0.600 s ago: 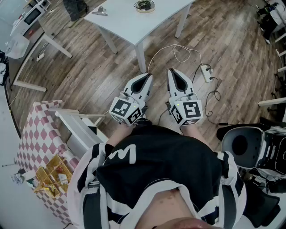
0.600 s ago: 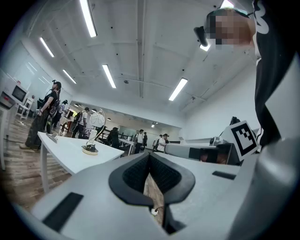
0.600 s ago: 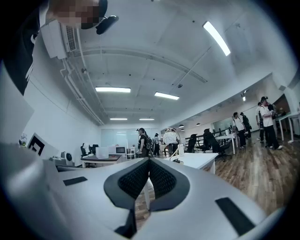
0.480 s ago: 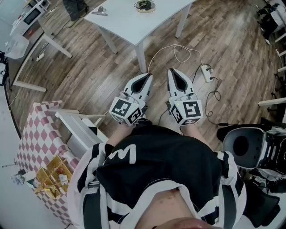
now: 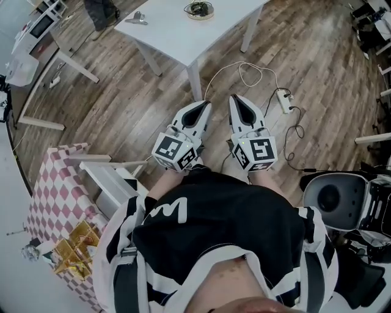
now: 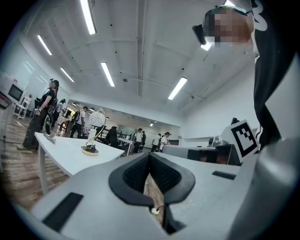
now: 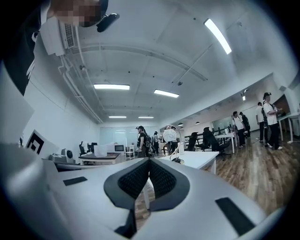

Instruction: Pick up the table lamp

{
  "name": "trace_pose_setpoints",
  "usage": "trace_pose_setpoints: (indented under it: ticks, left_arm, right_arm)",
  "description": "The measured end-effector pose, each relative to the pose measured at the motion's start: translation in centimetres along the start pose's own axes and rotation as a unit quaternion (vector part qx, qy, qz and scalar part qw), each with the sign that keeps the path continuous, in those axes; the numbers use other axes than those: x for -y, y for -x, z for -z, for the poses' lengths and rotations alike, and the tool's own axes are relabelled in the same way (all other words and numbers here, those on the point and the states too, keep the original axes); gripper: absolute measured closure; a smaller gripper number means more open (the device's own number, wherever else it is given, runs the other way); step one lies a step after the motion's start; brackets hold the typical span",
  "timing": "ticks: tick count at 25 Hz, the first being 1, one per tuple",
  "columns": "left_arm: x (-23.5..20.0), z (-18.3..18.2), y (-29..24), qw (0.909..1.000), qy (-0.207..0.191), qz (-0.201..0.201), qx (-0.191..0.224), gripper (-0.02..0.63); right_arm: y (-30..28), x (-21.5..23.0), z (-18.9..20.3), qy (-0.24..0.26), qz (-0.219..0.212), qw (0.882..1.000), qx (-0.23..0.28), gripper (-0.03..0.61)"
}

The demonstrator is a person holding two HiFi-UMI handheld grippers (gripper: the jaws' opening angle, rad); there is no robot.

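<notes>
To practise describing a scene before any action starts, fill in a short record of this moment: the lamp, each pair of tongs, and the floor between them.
lamp: stands on the white table, ahead of the person, untouched
left tongs: shut, empty, held close to the body, pointing toward the table
right tongs: shut, empty, alongside the left tongs
floor: wood; a white cable runs from near the table leg to a power strip
stage: lamp not yet reached
</notes>
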State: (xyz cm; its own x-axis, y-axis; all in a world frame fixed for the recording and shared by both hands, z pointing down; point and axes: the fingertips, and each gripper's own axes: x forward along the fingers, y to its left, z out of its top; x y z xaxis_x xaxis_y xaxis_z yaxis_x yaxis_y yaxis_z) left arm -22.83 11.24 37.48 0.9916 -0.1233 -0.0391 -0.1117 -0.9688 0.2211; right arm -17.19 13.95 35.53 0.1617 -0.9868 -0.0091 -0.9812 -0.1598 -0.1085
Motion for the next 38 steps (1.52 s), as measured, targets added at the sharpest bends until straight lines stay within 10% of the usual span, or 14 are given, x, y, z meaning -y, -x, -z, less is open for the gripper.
trace_pose_setpoints:
  ticks: [22,38]
  left_arm:
    - [-8.0,0.1,0.7,0.9992,0.034,0.021,-0.003,0.609]
    - [-17.9,-0.9,-9.7,0.999,0.009,-0.044,-0.006,0.609]
  right_arm:
    - [-7.7,-4.2,2.2,-0.007,-0.008,1.0,-0.021,0.56]
    - [-21.0,3.9,1.1,-0.02,-0.06,0.998,-0.002,0.56]
